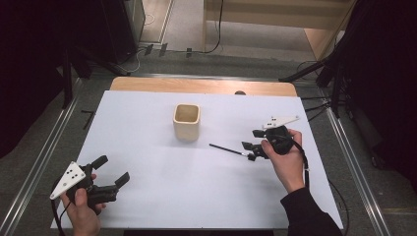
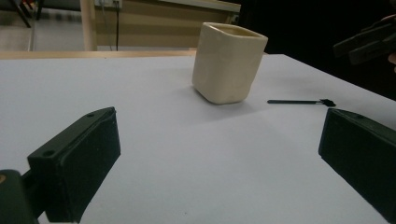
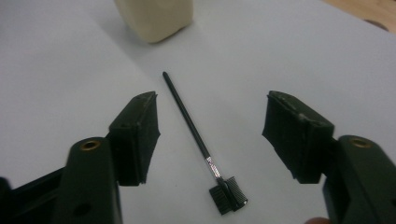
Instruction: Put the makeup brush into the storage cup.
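Thin black brush (image 3: 196, 140) flat beside cream cup (image 1: 187, 122)

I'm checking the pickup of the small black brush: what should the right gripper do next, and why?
Probably lower a little and close on the brush's thin handle. In the right gripper view the brush lies flat on the white table between the right gripper's open jaws, with the pads not touching it. The cream cup stands apart behind.

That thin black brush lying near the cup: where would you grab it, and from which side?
Probably across the thin handle of the brush, just ahead of its head, coming down from above. It lies flat on the white table, and the right gripper already straddles it with jaws apart, one either side, not touching.
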### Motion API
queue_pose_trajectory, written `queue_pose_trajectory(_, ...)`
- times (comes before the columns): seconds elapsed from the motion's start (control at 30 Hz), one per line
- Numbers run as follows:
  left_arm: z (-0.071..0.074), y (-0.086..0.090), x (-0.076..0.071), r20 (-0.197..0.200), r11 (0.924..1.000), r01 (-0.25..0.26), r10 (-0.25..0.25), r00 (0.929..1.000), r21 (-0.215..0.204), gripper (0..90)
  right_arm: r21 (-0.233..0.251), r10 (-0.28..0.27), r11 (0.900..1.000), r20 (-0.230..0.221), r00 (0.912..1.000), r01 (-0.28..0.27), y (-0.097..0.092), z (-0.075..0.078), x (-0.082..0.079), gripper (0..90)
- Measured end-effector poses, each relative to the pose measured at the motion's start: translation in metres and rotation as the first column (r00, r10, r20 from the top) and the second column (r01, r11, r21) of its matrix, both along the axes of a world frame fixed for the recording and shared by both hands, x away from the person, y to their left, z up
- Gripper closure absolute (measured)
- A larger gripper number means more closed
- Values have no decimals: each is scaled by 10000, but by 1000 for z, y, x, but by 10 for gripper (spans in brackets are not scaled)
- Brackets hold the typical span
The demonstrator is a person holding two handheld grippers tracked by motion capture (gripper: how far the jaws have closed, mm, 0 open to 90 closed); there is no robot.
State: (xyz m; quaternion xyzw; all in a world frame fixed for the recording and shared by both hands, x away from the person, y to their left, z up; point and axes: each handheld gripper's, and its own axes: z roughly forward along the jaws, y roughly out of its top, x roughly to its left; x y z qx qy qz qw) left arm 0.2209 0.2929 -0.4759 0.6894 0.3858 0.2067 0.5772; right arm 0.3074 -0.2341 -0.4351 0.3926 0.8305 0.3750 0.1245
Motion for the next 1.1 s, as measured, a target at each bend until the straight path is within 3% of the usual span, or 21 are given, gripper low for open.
queue_pose_trajectory(0.03, 0, 0, 0, -3, 10000, 8, -8, 10000, -13, 0, -278, 320, 9991, -353, 9989, -330, 4, -2, 7, 451)
queue_pose_trajectory(0.07, 0, 0, 0, 0, 10000, 18, -18, 10000, -4, 0, -278, 320, 9991, -353, 9989, -330, 4, -2, 7, 451)
queue_pose_trajectory(0.1, 0, -1, 0, -5, 10000, 26, -26, 10000, -10, 0, -338, 619, 9973, -709, 9956, -644, 7, -3, 12, 492)
queue_pose_trajectory(0.23, -1, -3, 0, -21, 10000, 86, -86, 10000, 1, 0, -673, 812, 9939, -949, 9922, -878, 13, -5, 19, 526)
queue_pose_trajectory(0.3, 0, -3, 0, -12, 10000, 97, -97, 10000, 16, 0, -1075, 986, 9881, -1029, 9898, -1096, 19, -7, 23, 595)
queue_pose_trajectory(0.4, 0, -3, 0, -19, 9999, 99, -99, 9999, 15, 0, -1690, 1382, 9724, -1387, 9806, -1609, 30, -13, 28, 658)
queue_pose_trajectory(0.43, -1, -3, 0, -22, 10000, 99, -99, 9999, 14, 0, -2138, 1544, 9590, -1569, 9755, -1862, 36, -16, 31, 677)
queue_pose_trajectory(0.47, -1, -3, 0, -25, 10000, 97, -97, 9999, 5, 0, -2138, 1544, 9590, -1569, 9755, -1862, 36, -16, 31, 677)
queue_pose_trajectory(0.5, -1, -3, 0, -30, 9999, 102, -102, 9999, 6, 0, -2356, 1623, 9515, -1630, 9732, -1981, 39, -18, 33, 683)
queue_pose_trajectory(0.53, -1, -3, 0, -36, 10000, 98, -98, 9999, 1, 0, -2560, 1782, 9398, -1985, 9638, -2265, 43, -21, 36, 697)
queue_pose_trajectory(0.57, -1, -3, 0, -36, 10000, 96, -96, 9999, -5, 0, -2560, 1782, 9398, -1985, 9638, -2265, 43, -21, 36, 697)
queue_pose_trajectory(0.73, -1, -2, 0, -32, 10000, 90, -90, 10000, 0, 0, -2904, 1939, 9163, -2812, 9399, -2759, 50, -30, 46, 738)
queue_pose_trajectory(0.77, -1, -1, 0, -34, 10000, 76, -76, 10000, -13, 0, -2957, 1939, 9139, -2840, 9390, -2781, 51, -32, 47, 741)
queue_pose_trajectory(0.8, -1, -1, 0, -40, 10000, 70, -70, 10000, -36, 0, -3133, 1919, 9047, -3052, 9327, -2887, 53, -35, 48, 751)
queue_pose_trajectory(0.87, -1, -1, 0, -50, 10000, 61, -62, 10000, -47, 0, -3170, 1894, 9034, -3096, 9318, -2889, 54, -37, 48, 754)
queue_pose_trajectory(0.93, -1, -1, 1, -41, 10000, 73, -73, 10000, -40, 0, -3387, 1770, 8957, -3229, 9297, -2882, 55, -40, 50, 765)
queue_pose_trajectory(1.1, -1, -3, 0, -72, 9999, 123, -123, 9999, 65, 0, -3487, 1628, 8915, -3489, 9229, -2891, 54, -46, 53, 795)
